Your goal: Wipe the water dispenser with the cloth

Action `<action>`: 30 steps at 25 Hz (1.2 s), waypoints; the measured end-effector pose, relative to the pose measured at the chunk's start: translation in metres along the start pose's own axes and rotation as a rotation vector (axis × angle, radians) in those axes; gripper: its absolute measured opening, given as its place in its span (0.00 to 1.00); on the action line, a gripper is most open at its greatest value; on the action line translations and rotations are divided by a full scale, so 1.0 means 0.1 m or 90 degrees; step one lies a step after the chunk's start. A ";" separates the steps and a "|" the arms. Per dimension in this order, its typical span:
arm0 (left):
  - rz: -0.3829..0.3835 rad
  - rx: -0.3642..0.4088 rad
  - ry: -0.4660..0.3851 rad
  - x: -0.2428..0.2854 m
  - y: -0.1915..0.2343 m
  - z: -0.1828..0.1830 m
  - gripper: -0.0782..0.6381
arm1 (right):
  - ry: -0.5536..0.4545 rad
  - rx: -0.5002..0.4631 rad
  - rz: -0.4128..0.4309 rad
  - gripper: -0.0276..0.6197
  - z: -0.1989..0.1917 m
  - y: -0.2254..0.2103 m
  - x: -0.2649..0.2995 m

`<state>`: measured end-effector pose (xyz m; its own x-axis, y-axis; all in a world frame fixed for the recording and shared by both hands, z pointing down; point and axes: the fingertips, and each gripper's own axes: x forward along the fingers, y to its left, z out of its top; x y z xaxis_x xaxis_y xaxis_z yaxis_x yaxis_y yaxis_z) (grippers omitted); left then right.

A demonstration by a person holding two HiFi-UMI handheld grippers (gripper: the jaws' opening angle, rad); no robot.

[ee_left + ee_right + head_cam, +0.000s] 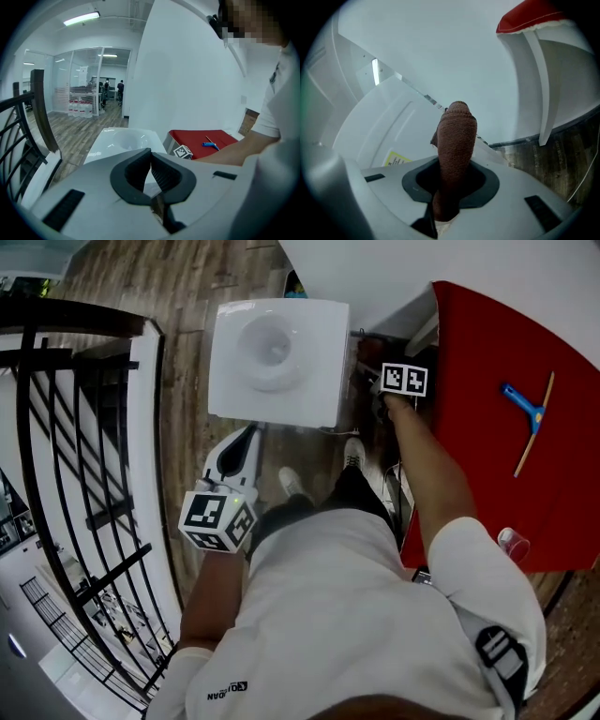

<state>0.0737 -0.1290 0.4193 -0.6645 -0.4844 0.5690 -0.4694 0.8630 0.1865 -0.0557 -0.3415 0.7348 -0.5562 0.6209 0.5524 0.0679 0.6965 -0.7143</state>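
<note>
The white water dispenser (277, 357) stands in front of me, its top with a round recess. My right gripper (452, 168) is shut on a brown cloth (455, 136), which sticks up out of the jaws beside the dispenser's white side panel (389, 126); whether it touches the panel I cannot tell. In the head view only that gripper's marker cube (404, 379) shows, down in the gap between the dispenser and the red table (487, 456). My left gripper (251, 434) hangs near the dispenser's front edge, shut with nothing in it (151, 157).
A black railing (66, 474) runs along the left. On the red table lie a blue-headed squeegee (527, 413) and a clear cup (513, 542). A white table leg (539, 70) stands close on the right, over the wooden floor (562, 159). A yellow label (396, 160) marks the dispenser's side.
</note>
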 end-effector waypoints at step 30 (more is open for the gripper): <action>-0.184 -0.019 -0.025 -1.91 0.60 -1.53 0.11 | -0.163 -0.082 -0.037 0.17 -2.40 2.66 -1.60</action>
<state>0.2616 0.0368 0.4445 -0.5277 -0.7158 0.4573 -0.6259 0.6916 0.3604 0.2502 -0.1694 0.5589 -0.7518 0.4794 0.4527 0.1256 0.7781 -0.6155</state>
